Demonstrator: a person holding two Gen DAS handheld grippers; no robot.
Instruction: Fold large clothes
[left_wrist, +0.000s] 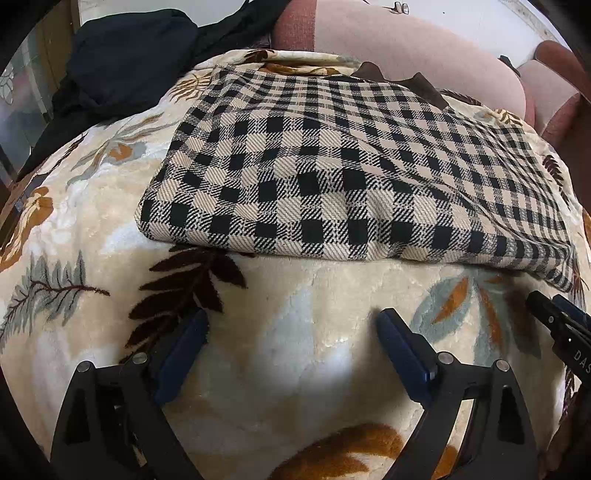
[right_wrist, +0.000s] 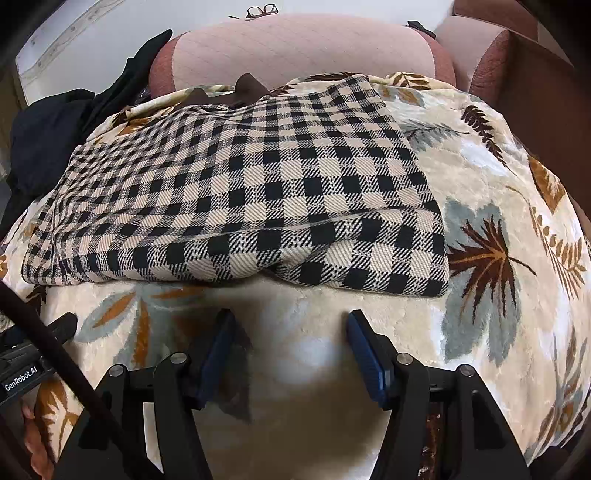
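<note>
Lying folded into a flat rectangle, the black-and-beige checked garment (left_wrist: 343, 173) is resting on the leaf-patterned plush blanket (left_wrist: 295, 325), its near folded edge facing you and a dark brown collar piece (left_wrist: 417, 86) peeking out at its far edge. In the right wrist view the same checked garment (right_wrist: 258, 195) is showing a slight pucker along its near edge, with the blanket (right_wrist: 491, 206) spreading out to the right of it.

You are holding your left gripper (left_wrist: 291, 328) released, jaws spread wide and empty, just short of the garment's near edge and not touching it. You are holding your right gripper (right_wrist: 291, 328) likewise released and empty, hovering over bare blanket near the garment.

Sitting beyond the blanket: a pink sofa cushion (right_wrist: 303, 48), with black clothing (left_wrist: 125, 59) heaped at the far left. Lying on the pale surface behind the cushion: a pair of eyeglasses (right_wrist: 261, 11).
</note>
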